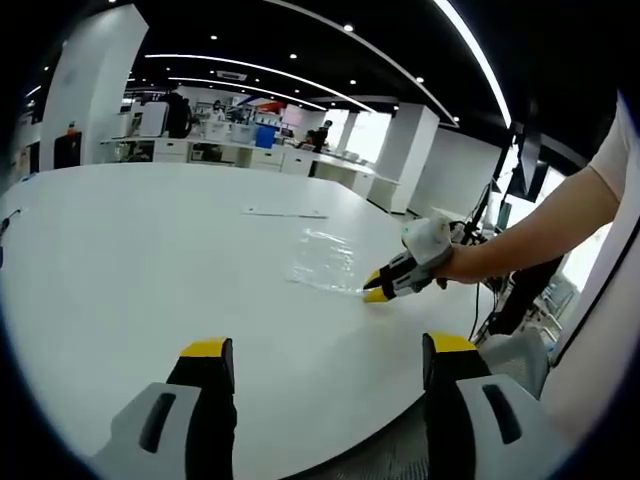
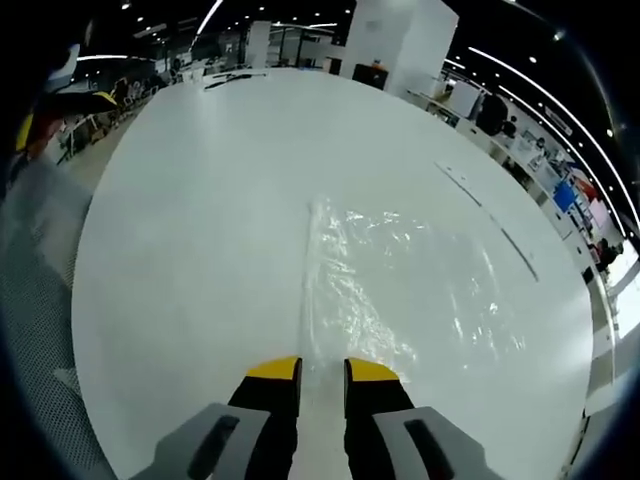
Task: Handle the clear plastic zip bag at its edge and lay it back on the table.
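The clear plastic zip bag (image 1: 325,260) lies flat and crinkled on the white table (image 1: 150,260). In the right gripper view the bag (image 2: 410,290) spreads ahead, and its long edge strip runs down between my right gripper's (image 2: 322,372) yellow-tipped jaws. Those jaws stand close together with a narrow gap, low over the table, astride that edge. The right gripper (image 1: 378,286) also shows in the left gripper view, held by a gloved hand at the bag's near corner. My left gripper (image 1: 328,346) hovers wide open above the table's near rim, well short of the bag, with nothing between its jaws.
Thin flat strips (image 2: 460,180) lie on the table beyond the bag. The table's curved edge (image 1: 400,430) is close below the left gripper. A mesh chair (image 2: 40,300) stands off the table's side. The person's forearm (image 1: 530,225) reaches in from the right. Office desks (image 1: 230,150) stand far behind.
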A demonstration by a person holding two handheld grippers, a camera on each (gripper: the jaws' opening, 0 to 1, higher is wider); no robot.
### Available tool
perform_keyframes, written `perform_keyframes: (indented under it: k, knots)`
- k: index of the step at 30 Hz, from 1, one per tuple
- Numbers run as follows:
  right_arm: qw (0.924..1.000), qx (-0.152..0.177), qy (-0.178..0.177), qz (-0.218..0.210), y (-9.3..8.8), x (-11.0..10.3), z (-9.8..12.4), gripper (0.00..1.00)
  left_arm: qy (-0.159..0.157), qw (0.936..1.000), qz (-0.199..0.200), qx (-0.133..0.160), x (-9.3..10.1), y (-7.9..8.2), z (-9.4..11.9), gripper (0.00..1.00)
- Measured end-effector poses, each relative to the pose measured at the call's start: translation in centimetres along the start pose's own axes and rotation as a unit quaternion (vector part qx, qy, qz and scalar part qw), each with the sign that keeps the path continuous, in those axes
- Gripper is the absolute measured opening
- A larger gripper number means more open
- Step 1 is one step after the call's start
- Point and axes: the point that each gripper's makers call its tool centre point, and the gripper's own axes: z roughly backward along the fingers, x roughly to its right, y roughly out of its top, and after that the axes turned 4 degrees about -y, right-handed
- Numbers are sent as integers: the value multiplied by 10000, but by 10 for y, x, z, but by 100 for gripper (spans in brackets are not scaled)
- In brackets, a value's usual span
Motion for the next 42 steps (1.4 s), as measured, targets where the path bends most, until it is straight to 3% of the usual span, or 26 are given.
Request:
perform_keyframes:
  k: [2, 10, 20, 32, 42]
  knots:
    - [10000, -72, 27, 16, -2, -1, -1, 5, -10, 10000, 7, -2, 0, -1, -1, 75]
    - [10000, -60, 25, 68, 1, 0, 0, 0, -24, 10000, -16, -3, 0, 1, -1, 75]
    - [9998, -8, -1, 207, -1, 2, 9, 0, -67, 9999, -90, -8, 3, 6, -3, 74]
    - [9976, 17, 1, 686, -5, -1, 27, 0, -120, 9998, -165, -4, 8, 8, -3, 74]
    - [9934, 153, -8, 1132, 4, -5, 45, 0, -185, 9995, -246, -2, 11, 9, -4, 74]
